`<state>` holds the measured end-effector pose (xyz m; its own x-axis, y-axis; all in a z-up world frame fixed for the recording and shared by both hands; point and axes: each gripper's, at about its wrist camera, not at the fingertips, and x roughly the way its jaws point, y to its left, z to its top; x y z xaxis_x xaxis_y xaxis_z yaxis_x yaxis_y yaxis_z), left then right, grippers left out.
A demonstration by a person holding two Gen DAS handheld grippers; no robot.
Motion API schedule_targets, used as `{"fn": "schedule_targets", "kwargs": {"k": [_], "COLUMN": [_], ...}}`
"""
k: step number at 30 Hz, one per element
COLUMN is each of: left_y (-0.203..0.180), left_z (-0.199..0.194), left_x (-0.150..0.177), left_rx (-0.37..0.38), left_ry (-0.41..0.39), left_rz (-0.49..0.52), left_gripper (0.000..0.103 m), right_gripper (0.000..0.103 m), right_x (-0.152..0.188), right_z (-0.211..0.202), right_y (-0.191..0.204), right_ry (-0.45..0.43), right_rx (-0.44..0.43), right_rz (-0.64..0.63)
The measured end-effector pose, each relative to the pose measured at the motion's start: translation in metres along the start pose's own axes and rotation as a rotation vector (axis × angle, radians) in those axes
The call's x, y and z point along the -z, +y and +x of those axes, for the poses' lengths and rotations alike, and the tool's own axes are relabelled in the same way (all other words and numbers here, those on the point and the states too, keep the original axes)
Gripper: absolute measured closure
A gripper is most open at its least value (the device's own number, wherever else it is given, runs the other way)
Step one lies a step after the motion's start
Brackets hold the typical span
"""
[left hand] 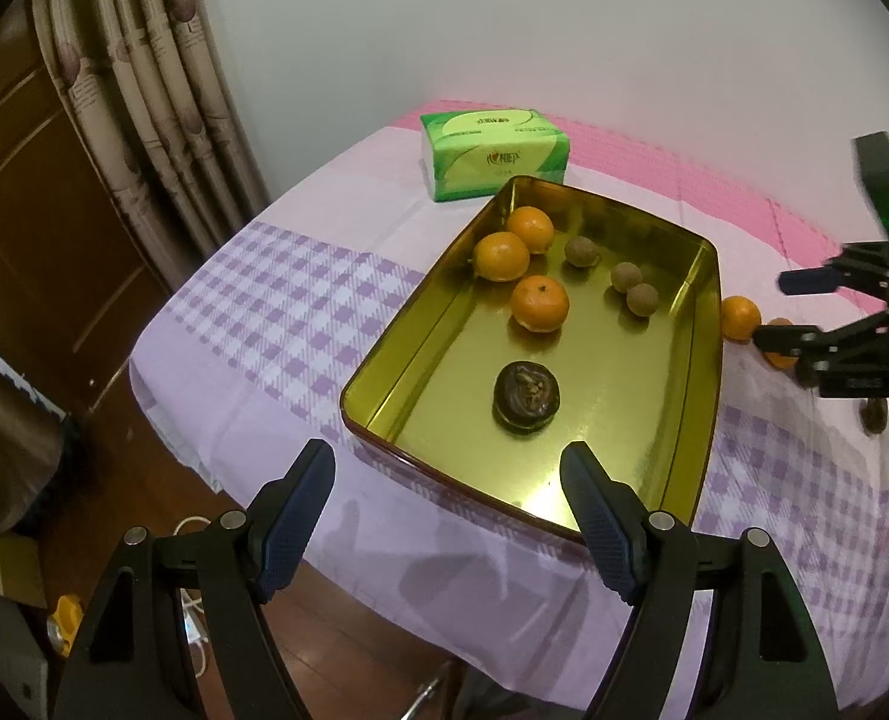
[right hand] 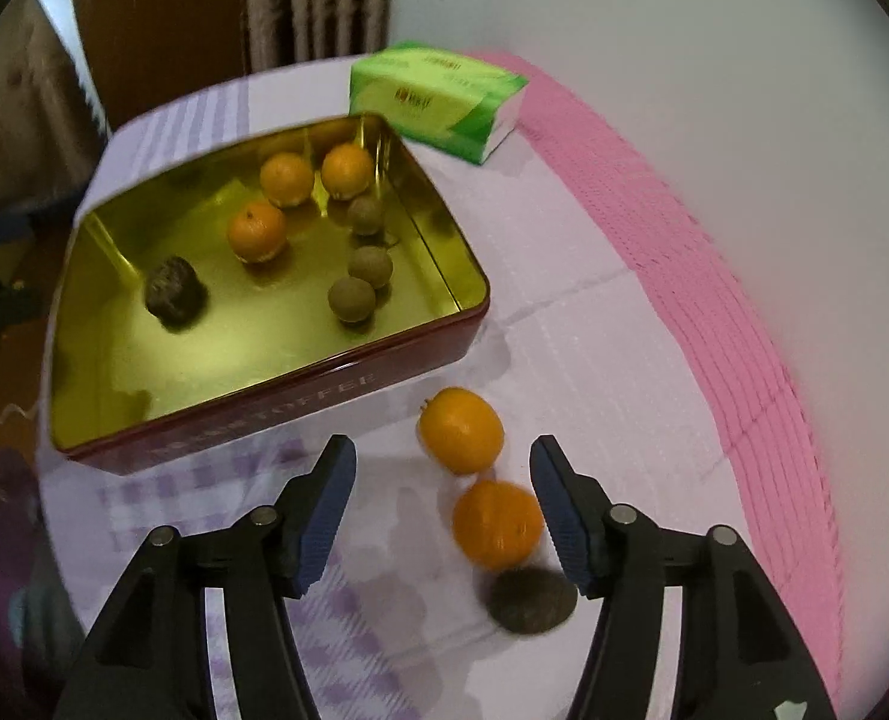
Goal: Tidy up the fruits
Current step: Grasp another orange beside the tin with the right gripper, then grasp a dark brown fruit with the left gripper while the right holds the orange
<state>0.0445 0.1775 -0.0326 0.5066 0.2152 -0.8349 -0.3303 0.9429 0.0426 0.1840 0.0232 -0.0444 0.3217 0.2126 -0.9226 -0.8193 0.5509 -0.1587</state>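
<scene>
Oranges: three round ones (right hand: 287,179) in the gold metal tin (right hand: 252,384), two (right hand: 461,431) outside near the spread, empty right gripper (right hand: 443,507); left gripper (left hand: 447,510) spread, empty.

The dark red outer wall of the gold-lined tin (right hand: 300,405) carries pale embossed capital letters; the last word seems to read "TOFFEE", blurred, and the letters before it cannot be made out. The green tissue pack (left hand: 495,153) bears small red and gold characters, too small to read.
</scene>
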Motion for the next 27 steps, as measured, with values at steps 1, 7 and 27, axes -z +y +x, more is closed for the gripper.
{"fn": "schedule_targets", "kwargs": {"k": [1, 7, 27], "left_y": [0.0, -0.001, -0.048], "left_z": [0.0, 0.005, -0.041], "left_x": [0.0, 0.0, 0.014], "left_rx": [0.001, 0.0, 0.09], "left_ry": [0.002, 0.019, -0.166], "left_rz": [-0.001, 0.006, 0.2], "left_gripper": [0.025, 0.025, 0.025], "right_gripper": [0.045, 0.068, 0.068], "right_x": [-0.001, -0.007, 0.291], "right_z": [0.007, 0.039, -0.128], "right_y": [0.0, -0.004, -0.072], "right_ry": [0.01, 0.071, -0.185], "right_rx": [0.007, 0.039, 0.355], "right_rz": [-0.012, -0.018, 0.835]}}
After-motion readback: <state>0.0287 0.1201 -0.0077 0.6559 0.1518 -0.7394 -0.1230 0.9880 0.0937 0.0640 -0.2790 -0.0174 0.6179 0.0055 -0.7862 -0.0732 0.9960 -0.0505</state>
